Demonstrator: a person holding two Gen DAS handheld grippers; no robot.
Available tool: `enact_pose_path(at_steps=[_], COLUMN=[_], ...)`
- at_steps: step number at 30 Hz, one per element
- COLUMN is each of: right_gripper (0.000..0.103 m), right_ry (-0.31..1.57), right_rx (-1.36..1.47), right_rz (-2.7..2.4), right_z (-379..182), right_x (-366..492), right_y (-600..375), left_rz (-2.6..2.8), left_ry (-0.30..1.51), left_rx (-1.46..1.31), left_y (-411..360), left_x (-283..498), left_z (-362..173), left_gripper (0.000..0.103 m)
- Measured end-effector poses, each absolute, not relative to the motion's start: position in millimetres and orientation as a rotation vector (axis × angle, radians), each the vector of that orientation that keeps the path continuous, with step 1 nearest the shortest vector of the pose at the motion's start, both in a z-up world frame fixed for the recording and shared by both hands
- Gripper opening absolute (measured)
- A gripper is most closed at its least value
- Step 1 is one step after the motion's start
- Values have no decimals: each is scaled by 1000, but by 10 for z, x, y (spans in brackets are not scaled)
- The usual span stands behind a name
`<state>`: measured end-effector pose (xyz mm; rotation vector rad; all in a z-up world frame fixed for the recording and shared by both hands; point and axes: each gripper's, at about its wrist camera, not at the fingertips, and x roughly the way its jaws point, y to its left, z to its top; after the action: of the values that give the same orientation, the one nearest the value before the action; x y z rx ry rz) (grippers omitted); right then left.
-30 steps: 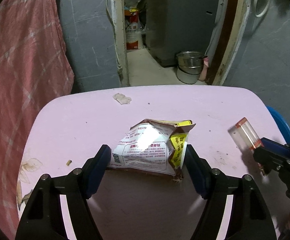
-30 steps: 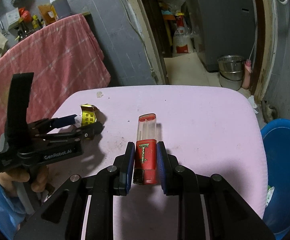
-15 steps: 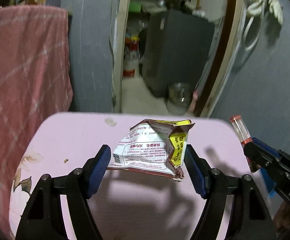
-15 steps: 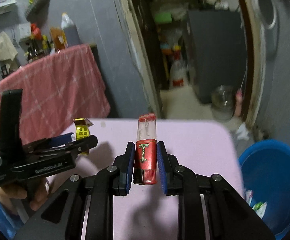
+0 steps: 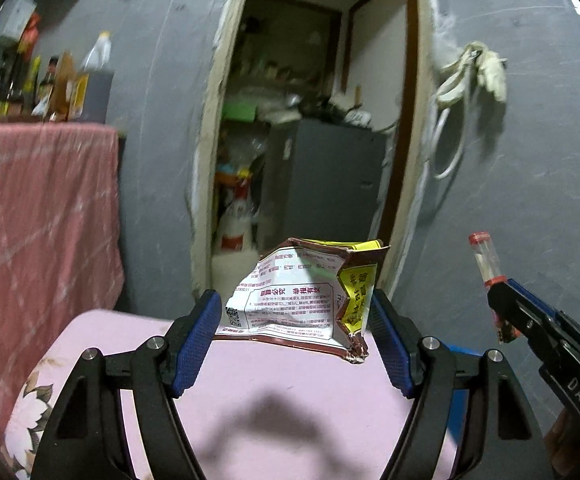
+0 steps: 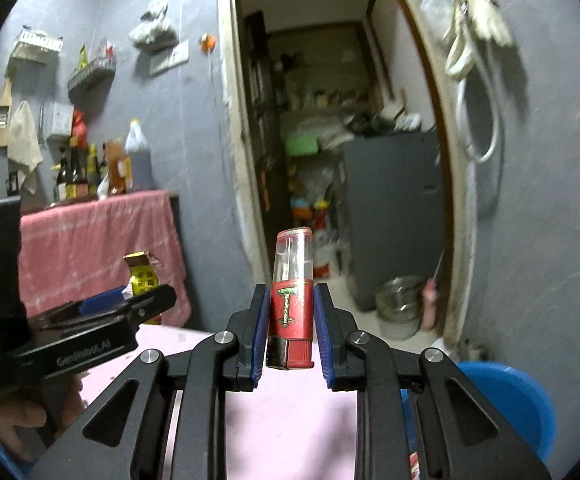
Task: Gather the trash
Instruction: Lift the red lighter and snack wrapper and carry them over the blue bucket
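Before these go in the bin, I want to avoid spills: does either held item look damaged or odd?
The snack packet in the left gripper is crumpled, with a ragged torn edge at its lower right. The red lighter in the right gripper looks intact. Nothing is visibly spilling.

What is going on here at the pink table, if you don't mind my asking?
A person is clearing trash with a hand-held gripper in each hand. The left hand-held gripper is clamped on a crumpled snack wrapper, held up off the pink table. The right hand-held gripper grips a red lighter-like item, also in the air. A blue bin stands beside the table on the right.
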<state>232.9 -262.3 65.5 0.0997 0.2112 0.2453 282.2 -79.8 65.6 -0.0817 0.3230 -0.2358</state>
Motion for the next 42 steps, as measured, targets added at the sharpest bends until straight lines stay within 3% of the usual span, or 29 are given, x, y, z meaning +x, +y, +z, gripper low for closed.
enact_pose_path(at_steps=[11, 24, 42], right_gripper=[20, 20, 20], right_ry=[71, 79, 308], right_rx=[31, 76, 197], right_rz=[98, -28, -33], right_z=[791, 587, 85], right_x=[1877, 1613, 1847], right_y=[-3205, -3953, -4427], left_rz=[-338, -440, -451], left_ry=[216, 237, 548], left_rx=[-56, -31, 42], left_y=[-1499, -2348, -2905], left_x=[2567, 2526, 2928], left_z=[835, 722, 156], left_gripper=[69, 69, 69])
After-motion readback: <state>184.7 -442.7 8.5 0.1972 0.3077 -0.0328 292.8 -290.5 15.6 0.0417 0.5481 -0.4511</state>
